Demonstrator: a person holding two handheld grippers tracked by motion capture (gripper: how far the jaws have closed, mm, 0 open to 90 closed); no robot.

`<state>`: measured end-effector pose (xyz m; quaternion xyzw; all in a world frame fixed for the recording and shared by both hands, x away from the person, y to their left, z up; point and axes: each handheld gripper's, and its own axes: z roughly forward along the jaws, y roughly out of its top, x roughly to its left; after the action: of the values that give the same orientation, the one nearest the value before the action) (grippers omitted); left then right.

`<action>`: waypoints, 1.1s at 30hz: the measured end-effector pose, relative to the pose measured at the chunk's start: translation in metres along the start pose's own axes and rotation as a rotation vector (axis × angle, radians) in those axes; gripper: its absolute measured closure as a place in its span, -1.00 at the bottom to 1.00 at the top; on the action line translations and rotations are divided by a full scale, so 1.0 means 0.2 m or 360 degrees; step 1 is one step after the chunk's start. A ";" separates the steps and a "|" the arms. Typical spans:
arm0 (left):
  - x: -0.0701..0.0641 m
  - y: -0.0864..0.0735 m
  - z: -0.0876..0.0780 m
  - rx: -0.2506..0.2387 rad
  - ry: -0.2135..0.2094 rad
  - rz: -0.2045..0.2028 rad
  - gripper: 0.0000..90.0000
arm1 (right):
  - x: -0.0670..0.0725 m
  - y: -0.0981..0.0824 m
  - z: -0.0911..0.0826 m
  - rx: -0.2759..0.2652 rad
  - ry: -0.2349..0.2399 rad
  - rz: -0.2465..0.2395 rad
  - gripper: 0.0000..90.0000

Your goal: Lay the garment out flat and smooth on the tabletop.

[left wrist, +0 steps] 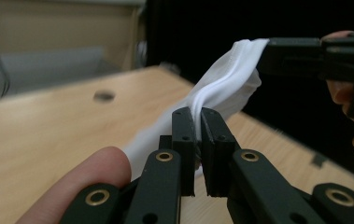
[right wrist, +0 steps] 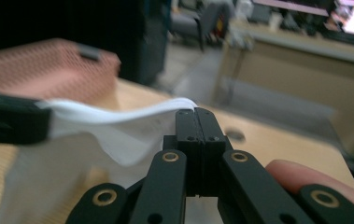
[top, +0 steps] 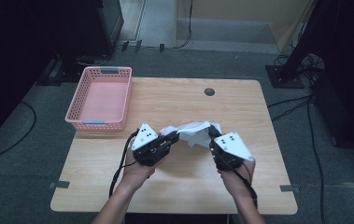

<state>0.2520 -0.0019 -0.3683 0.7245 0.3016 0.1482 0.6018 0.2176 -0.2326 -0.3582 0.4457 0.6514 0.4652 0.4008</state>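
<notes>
Both grippers, left gripper (top: 173,138) and right gripper (top: 212,136), were clamped on the white cloth (top: 194,131), held above the tabletop (top: 174,98) beside the pink basket (top: 101,122); uneven pulling could have torn an edge free.

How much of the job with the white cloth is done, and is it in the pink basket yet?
Not yet. Done: the left gripper and the right gripper are each shut on an edge of the white cloth. In hand: the cloth hangs stretched between them above the table. Left: the pink basket holds nothing so far; the cloth probably still has to be folded or carried over.
</notes>
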 end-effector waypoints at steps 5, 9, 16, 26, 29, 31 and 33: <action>-0.04 0.06 0.00 0.0000 0.0035 0.0107 0.93 | -0.08 0.15 -0.11 -0.0026 0.0136 0.0018 1.00; 0.08 -0.11 0.15 0.0198 0.0132 0.0002 0.93 | -0.13 -0.02 0.09 0.0252 0.0188 0.0056 0.99; 0.30 -0.43 0.32 0.0508 0.0315 -0.0172 0.93 | -0.20 -0.44 0.42 0.0681 0.0134 0.0095 0.82; 0.37 -0.47 0.27 0.0528 0.0332 -0.0255 0.44 | -0.30 -0.53 0.40 0.0661 0.0348 0.0308 0.55; 0.39 -0.48 0.26 0.0568 0.0345 -0.0313 0.30 | -0.31 -0.55 0.42 0.0687 0.0391 0.0334 0.47; 0.41 -0.51 0.26 0.0623 0.0345 -0.0382 0.24 | -0.33 -0.57 0.44 0.0711 0.0397 0.0425 0.46; 0.40 -0.53 0.26 0.0686 0.0337 -0.0407 0.13 | -0.34 -0.59 0.47 0.0754 0.0431 0.0514 0.46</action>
<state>0.3178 0.0163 -0.4939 0.7724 0.4765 0.0782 0.4126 0.3008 -0.2944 -0.4888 0.5582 0.7099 0.4133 0.1166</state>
